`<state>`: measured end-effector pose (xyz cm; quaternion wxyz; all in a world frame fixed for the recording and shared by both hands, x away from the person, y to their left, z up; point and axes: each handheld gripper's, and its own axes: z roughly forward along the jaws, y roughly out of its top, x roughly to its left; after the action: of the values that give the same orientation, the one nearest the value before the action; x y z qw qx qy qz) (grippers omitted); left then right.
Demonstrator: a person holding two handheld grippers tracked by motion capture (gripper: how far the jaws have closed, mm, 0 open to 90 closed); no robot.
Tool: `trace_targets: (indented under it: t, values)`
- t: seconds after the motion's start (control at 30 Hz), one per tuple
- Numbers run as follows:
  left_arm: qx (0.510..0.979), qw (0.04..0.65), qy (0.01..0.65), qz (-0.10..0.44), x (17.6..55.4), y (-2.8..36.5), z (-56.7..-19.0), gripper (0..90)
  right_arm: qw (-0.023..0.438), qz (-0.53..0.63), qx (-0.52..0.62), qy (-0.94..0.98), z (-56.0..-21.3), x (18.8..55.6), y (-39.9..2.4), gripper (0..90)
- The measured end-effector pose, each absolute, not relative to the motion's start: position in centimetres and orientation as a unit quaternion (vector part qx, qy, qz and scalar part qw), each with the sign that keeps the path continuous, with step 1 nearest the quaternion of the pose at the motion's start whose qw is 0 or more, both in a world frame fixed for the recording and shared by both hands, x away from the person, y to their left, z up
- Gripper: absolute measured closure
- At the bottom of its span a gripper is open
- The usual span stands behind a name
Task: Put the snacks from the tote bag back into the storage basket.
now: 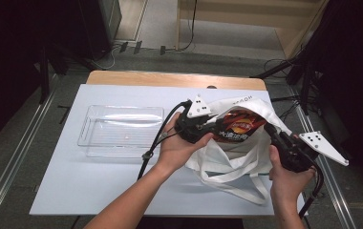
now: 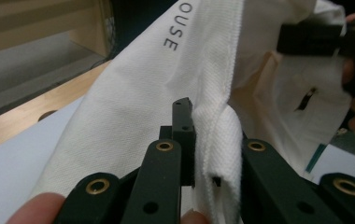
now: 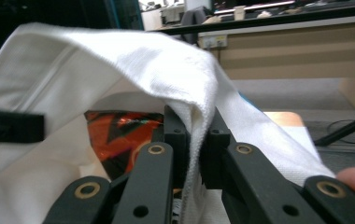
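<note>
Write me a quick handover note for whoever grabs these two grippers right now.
Left gripper: shut on the bag's rim, on the bag's left side.
Right gripper: shut on the rim at the opposite side.
Together they hold the white bag open on the white mat.
A red-orange snack pack sits inside the bag, partly showing through the mouth.
The clear tray lies left of the bag, nothing in it.
Done: the bag's mouth is spread.
Left, likely: take out the snack pack, perhaps to the tray; one gripper must let go of the rim first.
</note>
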<state>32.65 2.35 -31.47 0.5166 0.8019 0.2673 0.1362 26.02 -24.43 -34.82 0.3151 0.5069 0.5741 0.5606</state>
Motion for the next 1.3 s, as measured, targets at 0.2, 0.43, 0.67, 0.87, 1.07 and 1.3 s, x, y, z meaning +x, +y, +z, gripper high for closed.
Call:
trace_targets:
  t: [0.2,0.43,0.67,0.87,1.07,1.3]
  values:
    - [0.793,0.526,0.277,0.136,33.8,2.3,-30.3,84.1,0.314,0.555,0.495,0.590,-34.1,26.2,-24.3,85.2]
    - [0.791,0.512,0.305,0.136,36.1,2.0,-31.0,83.5,0.318,0.546,0.511,0.583,-34.3,26.9,-25.4,85.7]
    - [0.793,0.483,0.352,0.119,39.2,1.3,-34.2,80.8,0.320,0.522,0.530,0.586,-35.4,28.1,-26.3,85.1]
    - [0.799,0.472,0.357,0.110,40.1,0.7,-36.3,73.0,0.339,0.497,0.533,0.595,-35.8,29.5,-26.9,83.9]
    - [0.796,0.478,0.358,0.100,39.9,1.7,-37.0,57.1,0.334,0.499,0.533,0.597,-35.5,31.2,-28.1,79.4]
    - [0.796,0.483,0.349,0.111,37.4,2.2,-36.1,49.0,0.325,0.510,0.528,0.596,-35.3,31.6,-28.3,85.7]
